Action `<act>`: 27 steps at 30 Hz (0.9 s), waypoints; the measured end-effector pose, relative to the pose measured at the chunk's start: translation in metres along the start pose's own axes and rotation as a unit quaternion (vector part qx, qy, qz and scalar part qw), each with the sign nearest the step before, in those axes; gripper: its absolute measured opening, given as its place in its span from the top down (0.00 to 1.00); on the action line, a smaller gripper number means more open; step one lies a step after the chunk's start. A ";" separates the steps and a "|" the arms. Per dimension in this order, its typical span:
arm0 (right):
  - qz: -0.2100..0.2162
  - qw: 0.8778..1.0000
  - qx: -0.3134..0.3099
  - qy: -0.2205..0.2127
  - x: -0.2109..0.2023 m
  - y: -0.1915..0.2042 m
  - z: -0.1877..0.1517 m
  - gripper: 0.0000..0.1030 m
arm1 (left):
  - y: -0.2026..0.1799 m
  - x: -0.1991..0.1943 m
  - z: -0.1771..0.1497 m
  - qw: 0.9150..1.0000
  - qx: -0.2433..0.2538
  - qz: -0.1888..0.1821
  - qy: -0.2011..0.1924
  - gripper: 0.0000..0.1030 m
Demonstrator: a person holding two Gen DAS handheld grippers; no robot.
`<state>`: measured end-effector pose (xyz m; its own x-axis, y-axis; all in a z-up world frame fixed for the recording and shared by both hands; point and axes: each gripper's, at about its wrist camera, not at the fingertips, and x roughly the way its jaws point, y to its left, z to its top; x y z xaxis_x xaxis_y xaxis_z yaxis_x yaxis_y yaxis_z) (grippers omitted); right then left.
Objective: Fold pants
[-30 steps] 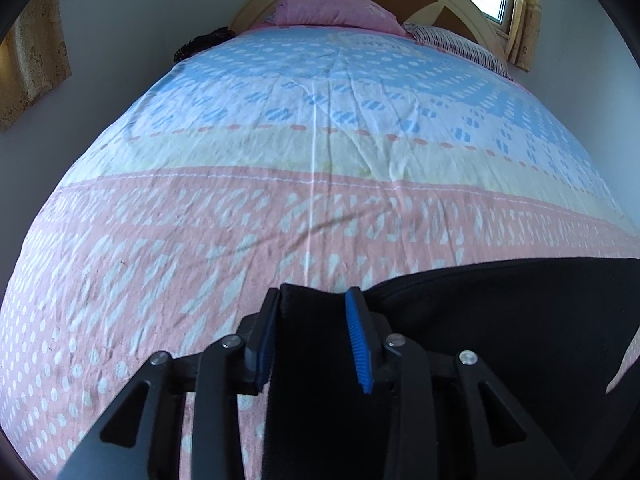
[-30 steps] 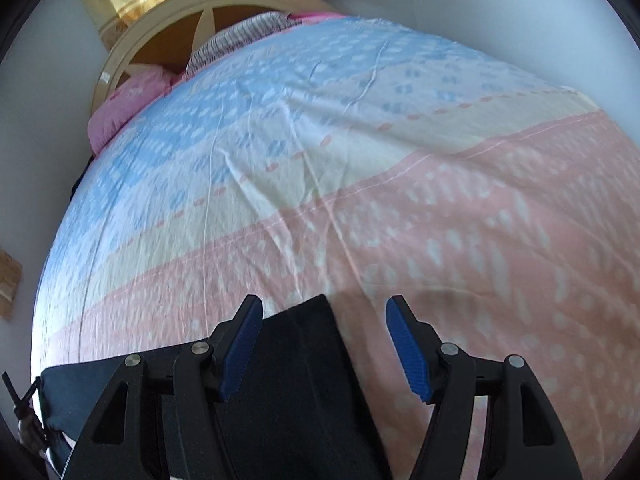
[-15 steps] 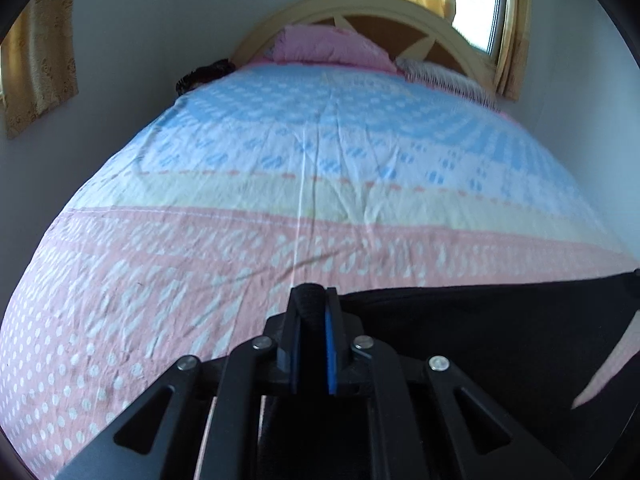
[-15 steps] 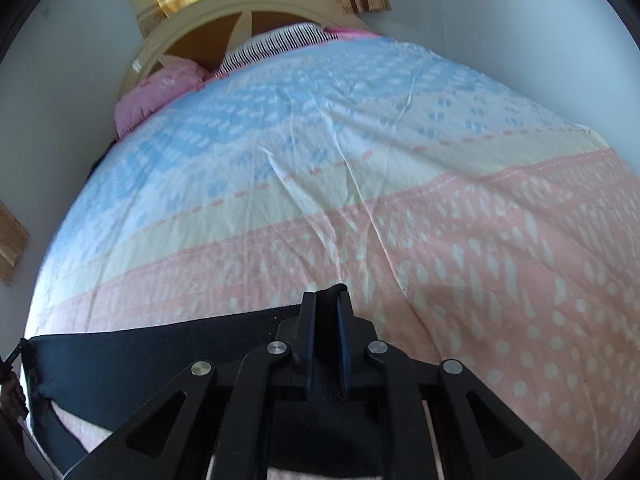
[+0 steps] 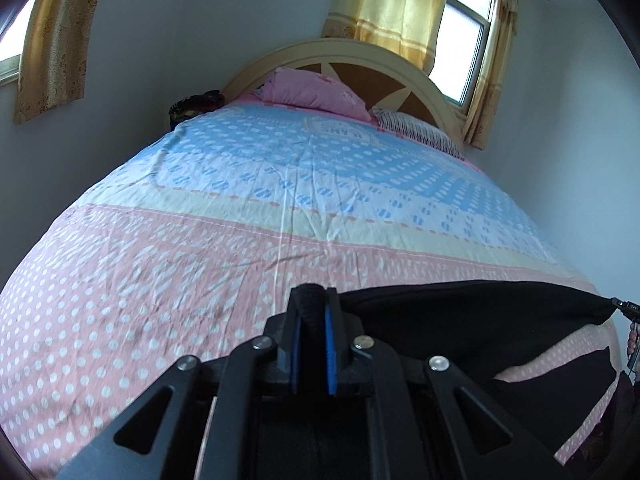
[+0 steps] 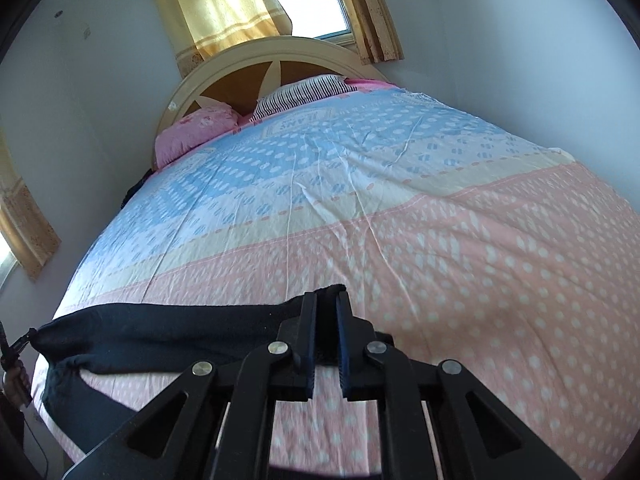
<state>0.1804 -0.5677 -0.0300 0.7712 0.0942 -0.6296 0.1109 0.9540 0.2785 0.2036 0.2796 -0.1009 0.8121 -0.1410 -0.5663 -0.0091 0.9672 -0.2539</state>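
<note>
A: Status of the left gripper (image 5: 313, 304) and right gripper (image 6: 326, 312)?

B: Each has its jaws clamped on an edge of the black pants (image 5: 472, 320), stretched between them above the bedspread (image 5: 160, 280).

A: Beyond?

B: Pink pillow (image 5: 316, 94), headboard (image 5: 344, 50).

Both wrist views face the headboard (image 5: 344, 50) from low (sharing it).

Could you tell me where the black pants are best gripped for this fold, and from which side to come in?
At the two ends of the upper edge of the black pants, from the foot of the bed. That edge spans taut between the left gripper and right gripper, each shut on a corner, and the rest hangs below it.
</note>
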 end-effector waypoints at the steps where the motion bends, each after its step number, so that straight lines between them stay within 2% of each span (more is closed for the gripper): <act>1: 0.000 1.000 0.001 -0.001 -0.007 -0.001 -0.005 0.92 | 0.000 -0.004 -0.003 1.000 -0.002 -0.004 -0.004 0.90; 7: 0.003 1.000 0.007 0.006 -0.035 -0.014 -0.042 0.93 | 0.008 -0.031 -0.029 1.000 0.001 -0.017 -0.015 0.90; 15: -0.020 0.999 0.011 0.049 -0.044 -0.038 -0.095 0.98 | 0.014 -0.033 -0.083 0.999 0.046 0.001 0.024 0.90; 17: -0.015 0.998 0.008 0.065 -0.043 -0.040 -0.103 0.98 | 0.013 -0.028 -0.095 0.997 0.065 0.013 0.032 0.87; 21: -0.033 0.998 -0.003 0.061 -0.055 -0.032 -0.107 0.96 | 0.014 -0.033 -0.102 0.997 0.073 0.017 0.022 0.82; 22: -0.045 0.997 -0.012 0.056 -0.060 -0.025 -0.107 0.92 | 0.015 -0.035 -0.102 0.997 0.073 0.021 0.019 0.76; 23: -0.052 0.997 -0.023 0.051 -0.064 -0.017 -0.106 0.77 | 0.016 -0.038 -0.101 0.997 0.073 0.027 0.017 0.68; 24: -0.053 0.997 -0.039 0.046 -0.070 -0.006 -0.104 0.63 | 0.018 -0.042 -0.100 0.997 0.073 0.028 0.016 0.65; 25: -0.049 0.996 -0.054 0.042 -0.074 0.005 -0.102 0.41 | 0.023 -0.046 -0.100 0.997 0.075 0.030 0.013 0.58; 26: -0.043 0.996 -0.071 0.034 -0.079 0.019 -0.102 0.36 | 0.026 -0.050 -0.101 0.996 0.077 0.034 0.010 0.49; 27: -0.038 0.995 -0.087 0.025 -0.084 0.032 -0.102 0.36 | 0.030 -0.058 -0.102 0.996 0.078 0.040 0.004 0.45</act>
<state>0.0554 -0.5163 -0.0420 0.7323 0.0298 -0.6803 0.0540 0.9934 0.1016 0.0972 0.2954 -0.1557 0.8071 -0.0638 -0.5869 0.0177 0.9963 -0.0841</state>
